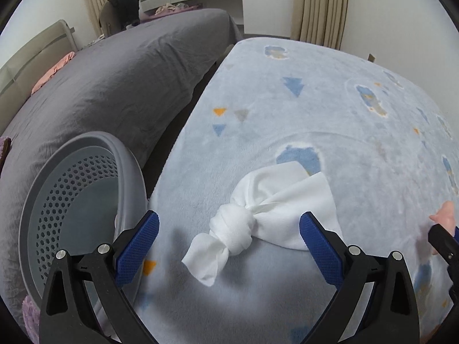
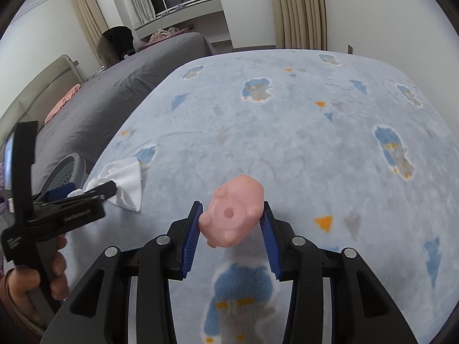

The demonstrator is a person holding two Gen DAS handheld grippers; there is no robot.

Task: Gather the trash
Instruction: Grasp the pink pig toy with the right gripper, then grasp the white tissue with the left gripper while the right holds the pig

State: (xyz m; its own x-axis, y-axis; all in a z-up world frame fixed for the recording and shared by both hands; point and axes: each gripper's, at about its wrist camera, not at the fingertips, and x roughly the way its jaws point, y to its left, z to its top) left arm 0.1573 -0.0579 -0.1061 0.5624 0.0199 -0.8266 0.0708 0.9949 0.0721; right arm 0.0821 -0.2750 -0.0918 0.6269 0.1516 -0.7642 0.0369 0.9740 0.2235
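A white knotted cloth (image 1: 252, 223) lies on the light blue patterned blanket (image 1: 287, 114). My left gripper (image 1: 229, 229) is open, its blue pads on either side of the cloth's knot and just above it. The cloth also shows in the right wrist view (image 2: 126, 180), with the left gripper (image 2: 83, 197) over it. My right gripper (image 2: 231, 223) is shut on a pink rubber pig toy (image 2: 232, 215) and holds it above the blanket (image 2: 315, 143). The toy's edge shows at the right of the left wrist view (image 1: 444, 215).
A grey perforated basket (image 1: 71, 200) stands at the blanket's left edge, against a bed with a dark grey sheet (image 1: 114, 86). The basket also shows in the right wrist view (image 2: 68, 172). Curtains (image 1: 321, 5) and a window ledge lie behind.
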